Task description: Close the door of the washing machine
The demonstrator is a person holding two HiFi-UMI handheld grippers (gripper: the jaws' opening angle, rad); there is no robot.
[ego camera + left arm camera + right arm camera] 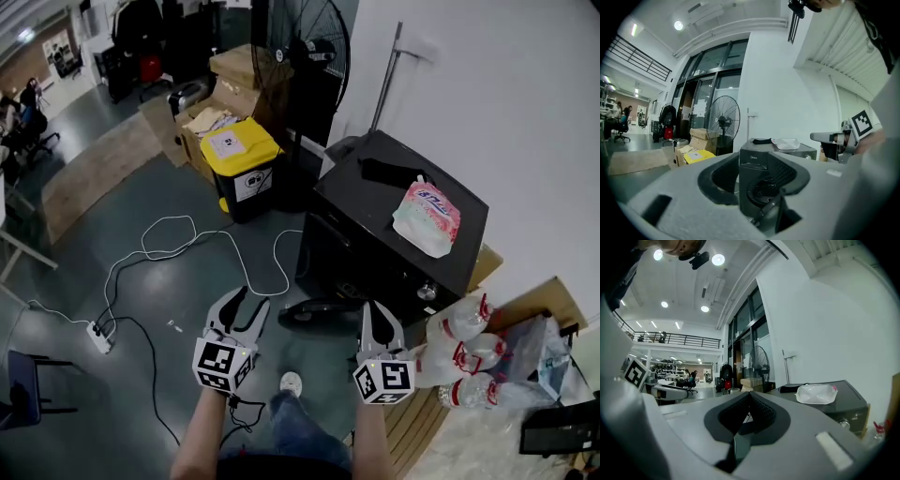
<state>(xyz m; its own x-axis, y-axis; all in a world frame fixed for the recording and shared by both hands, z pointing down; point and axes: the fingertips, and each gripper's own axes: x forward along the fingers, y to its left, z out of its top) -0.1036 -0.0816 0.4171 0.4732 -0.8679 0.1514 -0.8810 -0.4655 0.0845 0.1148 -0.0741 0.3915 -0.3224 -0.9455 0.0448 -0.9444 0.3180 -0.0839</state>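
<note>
- The step in hand looks like the approach. Both tools are hovering in the lower middle of the head view, short of the washer (394, 225), and neither is touching the door (317, 314).
- The left tool (247, 300) is holding its jaws apart with nothing between them. Its own view is looking through the gap at the washer's front and the open door low in the frame.
- The right tool (377, 311) is showing its jaws pressed together at the tips and gripping nothing. In the head view it is sitting just right of the door.
- The washer is standing at the centre right of the head view, against the white wall (487, 84). It is a black box with a dark front, and a pink-and-white pack (427, 217) is lying on its lid.
- The door is standing open. It is a dark round ring swung out low from the front, hanging over the floor (187, 309), with its edge lying between the two tools in the frame.
- From this steep angle the hinge side is hard to read; it is probably the edge nearer the right tool.
- The next move is calling for a tool against the door's outer face, then a steady push towards the opening until the door seats. No grip seems needed, so the closed right tool could be doing the pushing.
</note>
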